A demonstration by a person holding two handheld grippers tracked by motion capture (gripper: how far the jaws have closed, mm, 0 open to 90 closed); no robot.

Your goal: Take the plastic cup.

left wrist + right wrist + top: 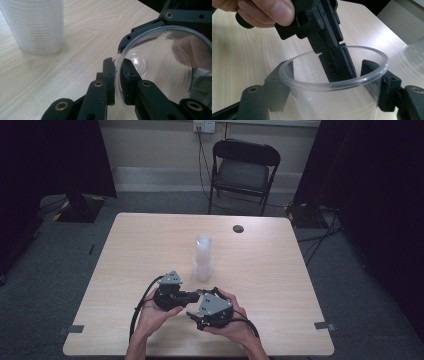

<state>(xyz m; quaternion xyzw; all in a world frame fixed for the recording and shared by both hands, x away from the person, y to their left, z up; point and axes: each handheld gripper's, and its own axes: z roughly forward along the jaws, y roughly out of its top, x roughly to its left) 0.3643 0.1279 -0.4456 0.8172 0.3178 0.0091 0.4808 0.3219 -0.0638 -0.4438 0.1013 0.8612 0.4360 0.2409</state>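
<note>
Two grippers meet over one clear, ribbed plastic cup (332,100) at the near edge of the pale wooden table (150,245), just this side of the tall white stack of nested plastic cups (203,259) standing at mid-table. The left gripper (117,82) has its black jaws pinched on the cup's thin wall, one pad inside the rim and one outside, which shows plainly in its own view and again in the right gripper view. The right gripper (332,82) straddles the cup's body with a jaw on either side; its pads look to be at the wall or just shy of it, and I cannot tell whether they are pressing yet.

Plenty could go wrong. That wall is flimsy: if the right jaws squeeze hard while the left pinch holds the rim, I would expect the cup to buckle or go oval, perhaps crack at the lip. If the two hands pull apart out of line, the rim could tear free of the left pads, or the smooth tapered body could slide out of the right jaws and roll off the near edge. Should the left pinch let go before the right grip is firm, the cup would likely drop. The stack stands near enough that a careless swing of either hand could topple it.
</note>
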